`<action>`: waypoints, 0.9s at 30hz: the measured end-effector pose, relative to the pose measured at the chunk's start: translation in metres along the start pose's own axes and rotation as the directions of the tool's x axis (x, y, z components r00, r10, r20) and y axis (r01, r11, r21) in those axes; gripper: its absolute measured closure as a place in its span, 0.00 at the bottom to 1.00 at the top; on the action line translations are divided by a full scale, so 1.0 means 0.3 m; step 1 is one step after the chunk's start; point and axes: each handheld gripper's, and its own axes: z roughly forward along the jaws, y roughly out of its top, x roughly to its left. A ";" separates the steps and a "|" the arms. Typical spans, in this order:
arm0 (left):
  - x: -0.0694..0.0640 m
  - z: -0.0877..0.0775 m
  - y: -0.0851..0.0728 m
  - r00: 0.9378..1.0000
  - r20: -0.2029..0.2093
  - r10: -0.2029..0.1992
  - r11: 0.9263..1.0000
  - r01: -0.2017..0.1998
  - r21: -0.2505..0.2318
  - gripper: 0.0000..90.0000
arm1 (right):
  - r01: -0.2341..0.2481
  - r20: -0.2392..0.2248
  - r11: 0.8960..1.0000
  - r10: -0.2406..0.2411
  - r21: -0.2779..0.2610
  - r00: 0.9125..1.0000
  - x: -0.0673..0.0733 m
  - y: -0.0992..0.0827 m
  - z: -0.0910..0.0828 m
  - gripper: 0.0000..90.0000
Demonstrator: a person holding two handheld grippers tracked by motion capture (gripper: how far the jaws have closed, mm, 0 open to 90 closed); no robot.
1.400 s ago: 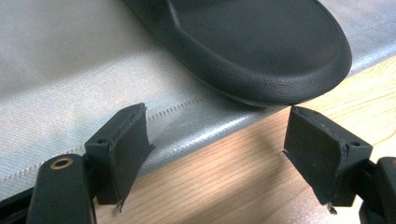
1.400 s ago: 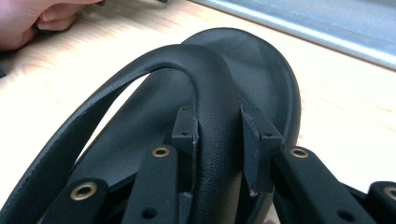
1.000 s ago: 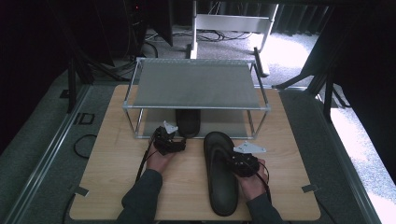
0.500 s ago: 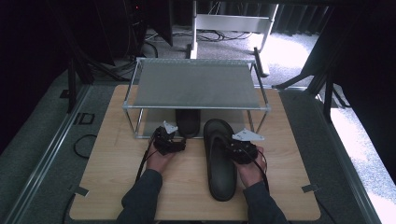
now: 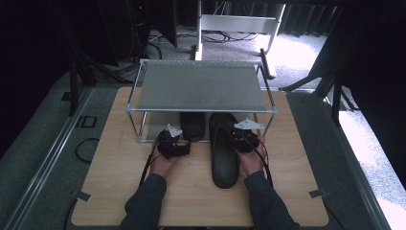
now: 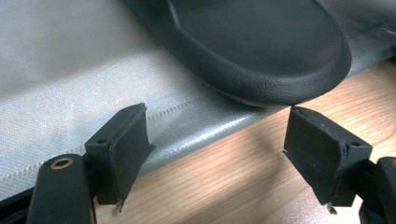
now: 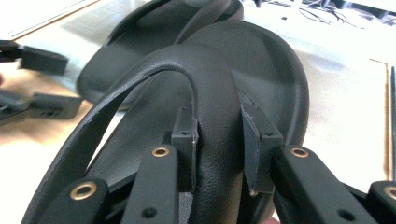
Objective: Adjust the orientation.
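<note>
Fingers of the right gripper (image 7: 217, 149) are clamped on the strap of the near slipper (image 5: 224, 148); fingers of the left gripper (image 6: 212, 158) stand wide apart and hold nothing, poised just short of the heel of the far slipper (image 6: 261, 51).

Near slipper: it lies on the desk (image 5: 115, 191) right of centre, long axis running from the near edge toward the far edge, toe end just under the front rail of the shoe rack (image 5: 201, 86), heel end out toward the near edge.

Far slipper: it sits beside it on the rack's grey lower shelf (image 6: 60, 79), parallel, with its heel overhanging the shelf's front edge.

Procedure, as judged: maintain the clamp across the full strap width, keep the sole low and level, and advance along the long axis, parallel to the far slipper, clear of the rack's right front post.
</note>
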 end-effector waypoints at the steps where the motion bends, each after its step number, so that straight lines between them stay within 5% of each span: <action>1: 0.000 0.000 0.000 1.000 0.000 -0.001 1.000 0.001 -0.001 0.25 | 0.000 0.000 1.000 0.000 0.000 1.000 0.000 0.000 0.000 0.77; 14: 0.002 -0.001 -0.001 1.000 0.003 -0.010 1.000 0.010 -0.006 0.26 | 0.027 0.061 0.999 -0.029 0.024 0.998 -0.009 0.025 0.115 0.78; 19: 0.002 -0.001 -0.001 1.000 0.003 -0.010 1.000 0.010 -0.005 0.26 | -0.005 0.079 0.999 0.002 0.035 0.997 -0.019 0.008 0.135 0.78; 27: -0.002 0.000 0.000 1.000 -0.009 0.006 1.000 -0.006 0.004 0.27 | 0.003 0.062 1.000 -0.004 0.012 0.998 0.010 -0.049 0.077 0.50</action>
